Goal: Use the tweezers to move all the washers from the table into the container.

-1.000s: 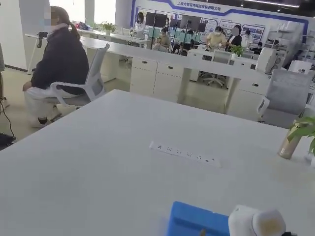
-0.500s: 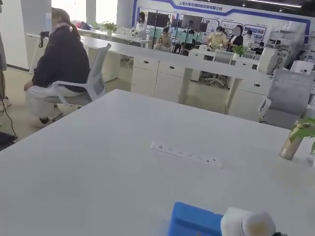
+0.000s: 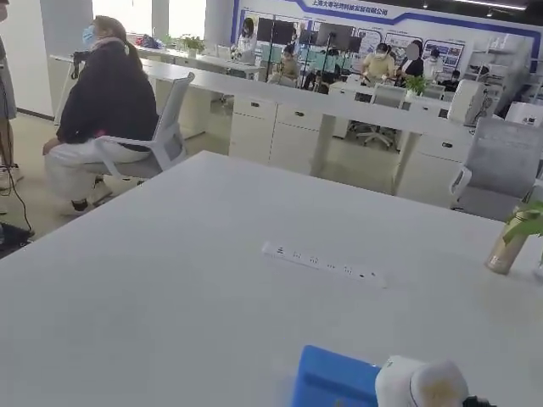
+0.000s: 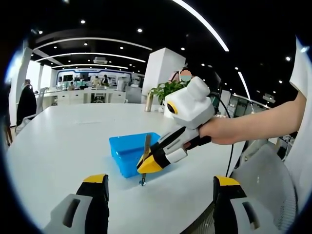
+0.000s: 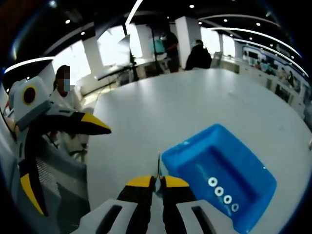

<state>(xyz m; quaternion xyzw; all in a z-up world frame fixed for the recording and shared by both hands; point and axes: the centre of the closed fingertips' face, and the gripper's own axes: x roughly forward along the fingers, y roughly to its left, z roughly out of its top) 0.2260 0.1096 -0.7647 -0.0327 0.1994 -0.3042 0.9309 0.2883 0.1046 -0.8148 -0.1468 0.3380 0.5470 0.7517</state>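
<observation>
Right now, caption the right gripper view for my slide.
Right tool shut on tweezers beside a blue container holding four washers; left tool open alongside.

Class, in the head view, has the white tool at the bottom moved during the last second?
Yes. The white tool has slid left, measured against the blue container, now covering more of its right side.

open-plan office. rows of long white desks (image 3: 356, 106) with drawer units (image 3: 293, 136), swivel chairs (image 3: 157, 140), people (image 3: 373, 66) seated at monitors (image 3: 333, 36), power strip (image 3: 322, 263) on worktop, potted plants (image 3: 416, 85), blue wall signboard (image 3: 348, 10), white pillar (image 4: 163, 68), ceiling strip lights (image 4: 202, 27).
</observation>
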